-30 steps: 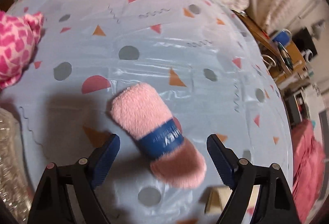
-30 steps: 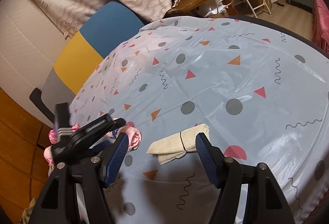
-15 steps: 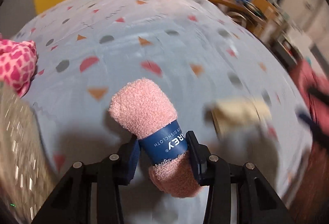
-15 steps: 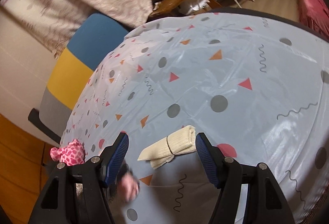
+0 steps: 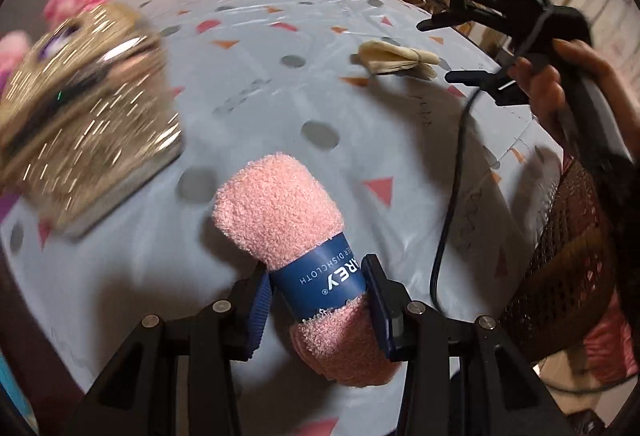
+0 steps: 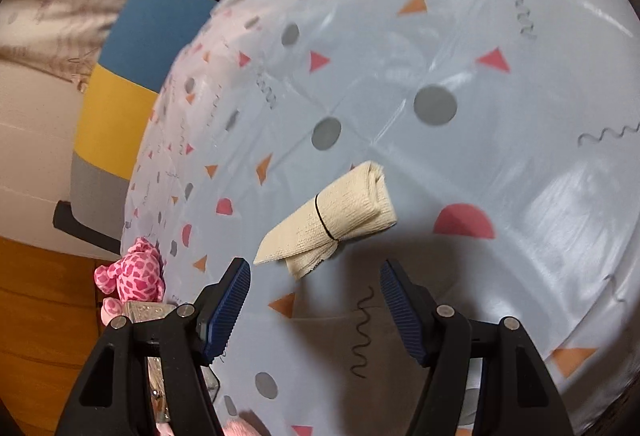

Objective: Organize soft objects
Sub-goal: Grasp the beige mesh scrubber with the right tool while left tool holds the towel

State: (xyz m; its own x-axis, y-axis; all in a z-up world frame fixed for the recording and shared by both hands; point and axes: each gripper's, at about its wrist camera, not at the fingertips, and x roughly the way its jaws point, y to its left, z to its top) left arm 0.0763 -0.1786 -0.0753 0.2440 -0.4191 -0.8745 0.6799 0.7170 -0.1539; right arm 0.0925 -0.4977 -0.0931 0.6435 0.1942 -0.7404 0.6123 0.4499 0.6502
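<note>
your left gripper [image 5: 318, 310] is clamped on the rolled pink dishcloth [image 5: 298, 248] at its blue paper band, holding it above the patterned tablecloth [image 5: 248, 88]. your right gripper [image 6: 314, 300] has its jaws spread wide, hovering just short of the cream cloth roll [image 6: 340, 222] lying on the tablecloth. a pink spotted plush toy [image 6: 134, 274] sits at the table's left edge.

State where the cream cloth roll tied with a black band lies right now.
In the right wrist view, the cream cloth roll lies on the patterned tablecloth, just ahead of the open right hand-held gripper, untouched.
</note>
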